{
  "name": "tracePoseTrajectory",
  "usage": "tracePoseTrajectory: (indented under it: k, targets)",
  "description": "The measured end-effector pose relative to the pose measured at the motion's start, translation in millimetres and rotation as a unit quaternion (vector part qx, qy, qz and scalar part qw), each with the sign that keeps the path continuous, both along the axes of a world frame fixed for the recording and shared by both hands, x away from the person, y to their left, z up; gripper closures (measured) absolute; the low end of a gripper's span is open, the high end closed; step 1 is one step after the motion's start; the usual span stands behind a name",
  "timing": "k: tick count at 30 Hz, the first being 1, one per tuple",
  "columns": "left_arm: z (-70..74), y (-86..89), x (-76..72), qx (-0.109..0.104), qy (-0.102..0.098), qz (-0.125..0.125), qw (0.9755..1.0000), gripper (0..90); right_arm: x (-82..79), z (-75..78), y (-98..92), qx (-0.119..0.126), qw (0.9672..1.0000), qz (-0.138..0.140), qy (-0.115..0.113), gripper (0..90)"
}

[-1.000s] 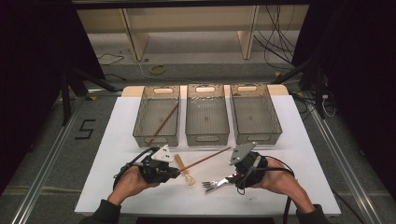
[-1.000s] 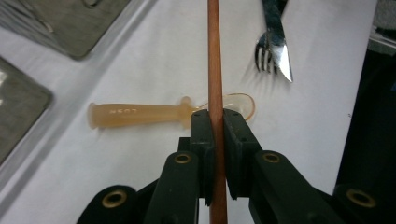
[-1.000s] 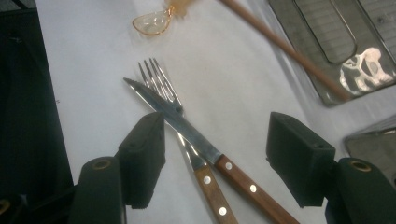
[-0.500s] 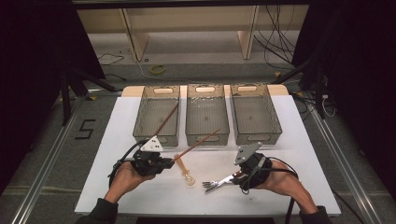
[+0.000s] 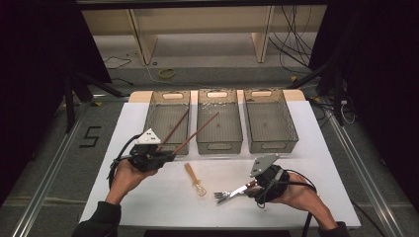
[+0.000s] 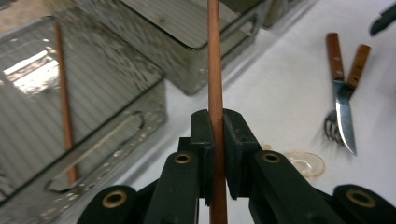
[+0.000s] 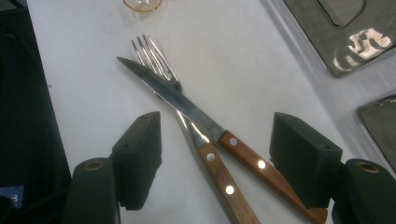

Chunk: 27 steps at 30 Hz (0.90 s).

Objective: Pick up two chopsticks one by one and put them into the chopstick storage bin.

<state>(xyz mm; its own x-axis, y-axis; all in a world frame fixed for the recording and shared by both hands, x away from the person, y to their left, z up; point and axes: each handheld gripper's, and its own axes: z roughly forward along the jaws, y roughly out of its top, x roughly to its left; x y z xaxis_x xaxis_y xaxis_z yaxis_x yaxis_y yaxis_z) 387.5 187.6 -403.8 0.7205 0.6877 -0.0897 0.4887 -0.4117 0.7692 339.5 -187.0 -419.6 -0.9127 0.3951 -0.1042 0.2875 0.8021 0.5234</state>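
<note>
My left gripper has lifted the chopstick off the table toward the left bin, jaws clamped on it. My right gripper hangs wide open over the knife and fork near the front edge; sorting seems underway.

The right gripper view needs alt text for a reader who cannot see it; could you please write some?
The right gripper is open, its black fingers on either side of a knife lying crossed over a fork on the white table. Both have wooden riveted handles. Part of a clear amber spoon shows at the top edge, and grey bins at the right.
</note>
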Motion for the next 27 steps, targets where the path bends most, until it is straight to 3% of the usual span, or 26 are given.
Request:
tracePoseTrajectory:
  k: [8, 13, 27]
  targets:
    - [4.7, 10.8, 20.3, -0.016, 0.000, 0.031, 0.9994, 83.1, -2.4, -3.8, -4.7, 0.006, 1.0000, -0.004, 0.001, 34.8]
    - [7.3, 13.3, 33.7, -0.013, 0.001, 0.047, 0.9988, 83.1, -3.8, -5.0, -7.3, 0.014, 0.9999, -0.005, 0.002, 34.5]
    - [8.6, 23.2, 71.0, -0.019, 0.011, 0.103, 0.9945, 83.0, -6.9, -6.3, -10.5, 0.019, 0.9998, -0.007, 0.003, 34.5]
